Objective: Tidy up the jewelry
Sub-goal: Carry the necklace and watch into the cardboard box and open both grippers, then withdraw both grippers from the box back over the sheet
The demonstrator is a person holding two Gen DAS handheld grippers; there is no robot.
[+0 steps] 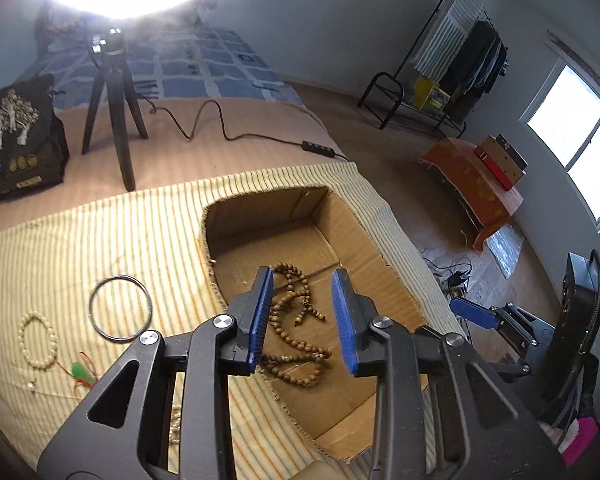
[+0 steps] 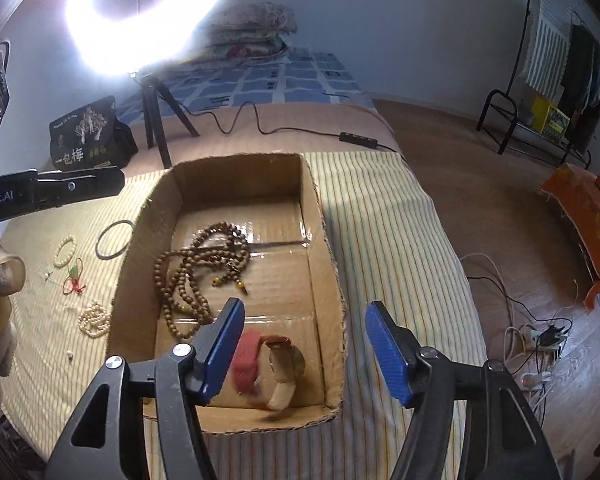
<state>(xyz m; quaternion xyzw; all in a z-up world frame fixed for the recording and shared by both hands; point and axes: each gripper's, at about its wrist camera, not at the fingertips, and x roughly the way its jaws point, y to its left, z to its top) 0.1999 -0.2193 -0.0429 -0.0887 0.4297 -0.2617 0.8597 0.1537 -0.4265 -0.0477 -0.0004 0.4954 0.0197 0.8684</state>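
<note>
Jewelry left on bed: black bangle (image 1: 120, 309) stiff, slick, I pinch rim; pearl bracelet (image 1: 37, 339) floppy, I grab bunched. Left gripper (image 1: 303, 316), right gripper (image 2: 305, 354): fingers wide, empty, over cardboard box (image 2: 324, 240).

One cardboard box (image 2: 324, 240), one wooden bead strand (image 2: 196, 264), one watch (image 2: 272, 368), one black bangle (image 2: 112, 240), two pale bead bracelets (image 2: 66, 251).

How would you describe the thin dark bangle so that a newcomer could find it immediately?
Start at the open cardboard box on the striped cloth. Just left of the box's far left wall lies the dark bangle, flat on the cloth. It is a plain, smooth, thin hoop, whereas its neighbours are pale beaded strands.
</note>
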